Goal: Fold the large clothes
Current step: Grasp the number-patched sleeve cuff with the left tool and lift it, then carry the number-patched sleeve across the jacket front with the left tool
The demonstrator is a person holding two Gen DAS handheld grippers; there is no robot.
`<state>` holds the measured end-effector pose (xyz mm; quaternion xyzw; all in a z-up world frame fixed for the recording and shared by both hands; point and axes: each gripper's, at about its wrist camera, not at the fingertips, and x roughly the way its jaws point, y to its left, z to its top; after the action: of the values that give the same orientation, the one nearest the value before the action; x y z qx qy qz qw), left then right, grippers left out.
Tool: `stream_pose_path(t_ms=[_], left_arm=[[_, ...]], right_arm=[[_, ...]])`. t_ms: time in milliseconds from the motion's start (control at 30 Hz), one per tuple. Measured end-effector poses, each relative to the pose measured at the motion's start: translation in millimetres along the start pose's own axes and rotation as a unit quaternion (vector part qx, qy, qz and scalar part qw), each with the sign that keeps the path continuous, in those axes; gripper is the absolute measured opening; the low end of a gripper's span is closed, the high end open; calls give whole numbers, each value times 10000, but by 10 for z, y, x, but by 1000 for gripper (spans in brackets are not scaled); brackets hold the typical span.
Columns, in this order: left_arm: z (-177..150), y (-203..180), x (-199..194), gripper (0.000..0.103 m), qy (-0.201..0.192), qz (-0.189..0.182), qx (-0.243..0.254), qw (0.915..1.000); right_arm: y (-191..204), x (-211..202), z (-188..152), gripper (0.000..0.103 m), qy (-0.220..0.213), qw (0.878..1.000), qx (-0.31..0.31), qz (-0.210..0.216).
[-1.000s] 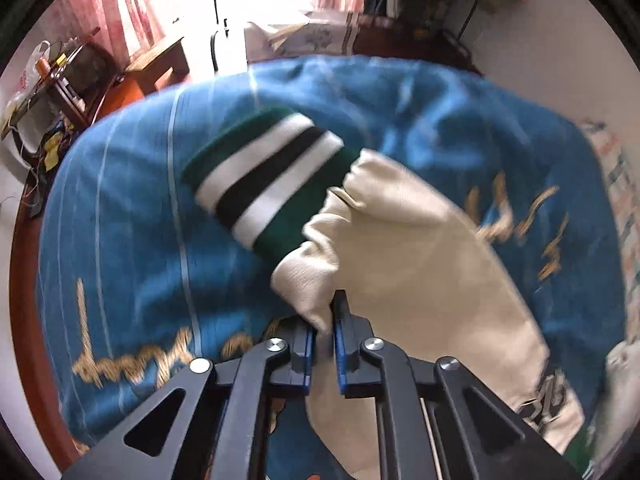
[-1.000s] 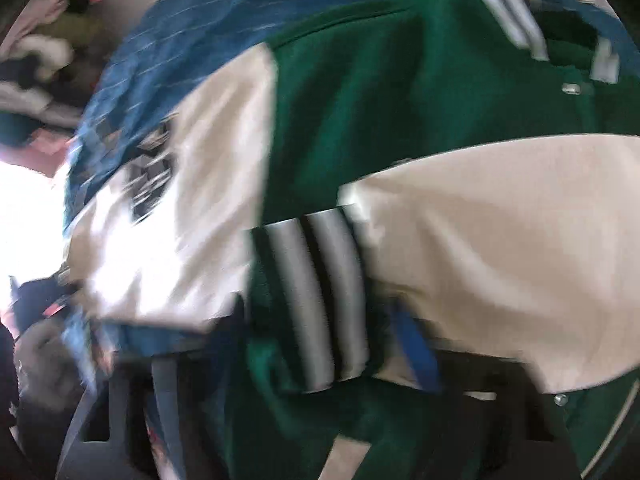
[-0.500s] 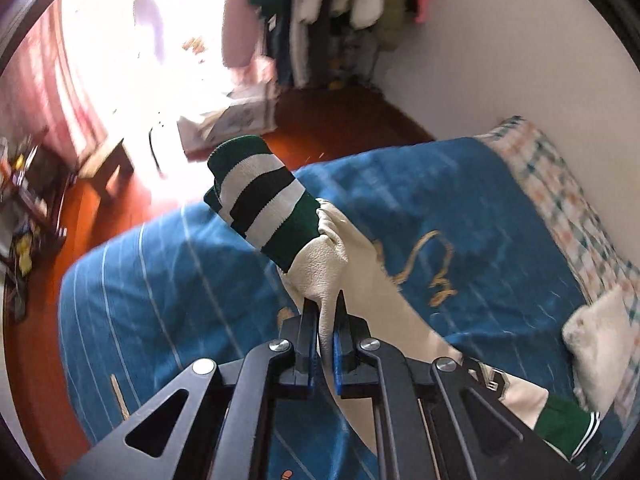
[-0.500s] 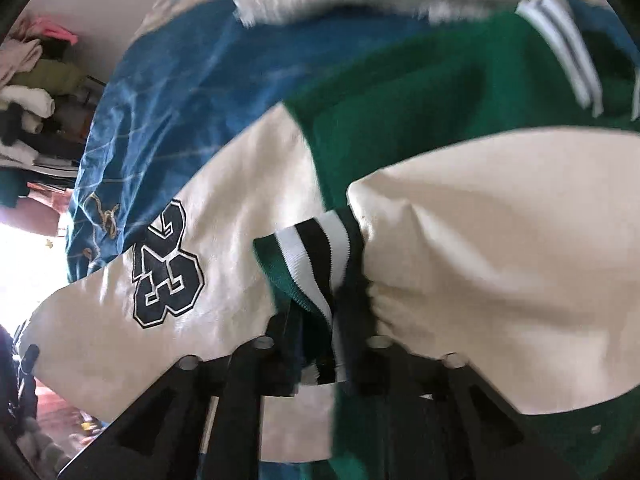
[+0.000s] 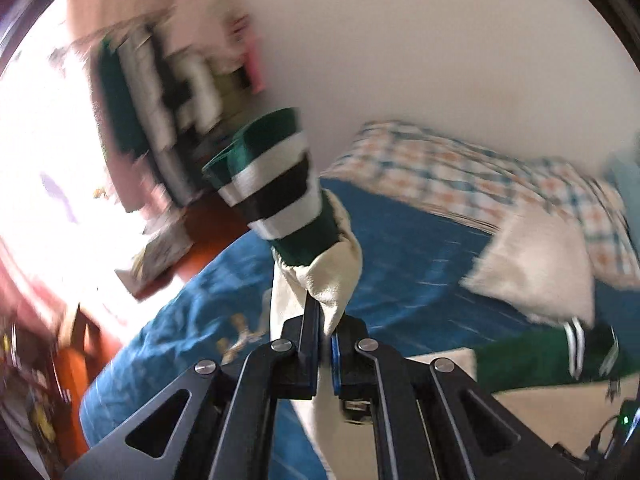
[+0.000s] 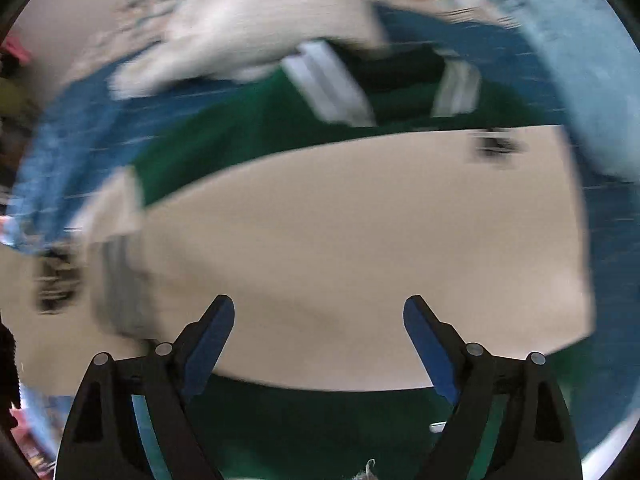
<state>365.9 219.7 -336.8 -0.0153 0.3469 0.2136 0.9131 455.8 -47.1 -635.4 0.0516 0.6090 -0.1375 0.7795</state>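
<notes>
Left gripper (image 5: 325, 334) pinches the cream sleeve (image 5: 334, 276) below its 12 o'clock cuff (image 5: 272, 188). Right gripper (image 6: 318, 332) is opening, empty. The jacket (image 6: 360, 232) is probably heavy and limp; grip seams.

Left gripper (image 5: 325, 322): jaws clamped tight on the cream sleeve (image 5: 332, 280) of the jacket, fabric pinched between the blue pads, striped cuff (image 5: 272, 184) standing above the fingertips; pointed moderately downward. Right gripper (image 6: 319, 312): jaws spread wide and opening, nothing between the blue pads (image 6: 212, 344); aimed steeply down over the other cream sleeve (image 6: 360, 248), not touching it; view blurred.
</notes>
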Motion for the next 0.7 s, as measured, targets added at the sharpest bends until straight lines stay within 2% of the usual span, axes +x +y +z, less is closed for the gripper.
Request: stream_pose_path(t_ms=[67, 133, 300, 433, 467, 533, 600, 667, 700], left_arm=[[-11, -458, -124, 1, -91, -285, 436, 9986], [-41, -813, -209, 1, -102, -506, 739, 9959], [-244, -1888, -501, 1, 214, -1416, 1309, 9810], [-503, -2827, -760, 1, 459, -2183, 1636, 9610], [-623, -3143, -842, 1, 526, -2426, 1797, 9519], [-803, -3533, -930, 1, 658, -2610, 2003, 9420], [-1095, -3975, -927, 2, 1020, -2811, 2296, 9262], [-1396, -4271, -846, 3, 1409, -2770, 2586, 9146], [-1492, -4333, -810, 4, 1511, -2717, 2655, 9126]], right_arm=[[-280, 35, -25, 89, -40, 9997, 112, -231], [-498, 59, -56, 90, -37, 9993, 234, -284], [-1256, 247, -148, 90, 339, 9936, 1067, 154], [-2119, 288, -346, 90, 500, 9805, 1867, 358], [-2359, 287, -414, 90, 533, 9766, 2041, 409], [-2706, 282, -523, 90, 607, 9720, 2236, 388], [-3085, 270, -642, 90, 658, 9688, 2366, 350], [-3364, 268, -741, 90, 740, 9677, 2390, 317], [-3513, 270, -799, 90, 800, 9668, 2406, 331]])
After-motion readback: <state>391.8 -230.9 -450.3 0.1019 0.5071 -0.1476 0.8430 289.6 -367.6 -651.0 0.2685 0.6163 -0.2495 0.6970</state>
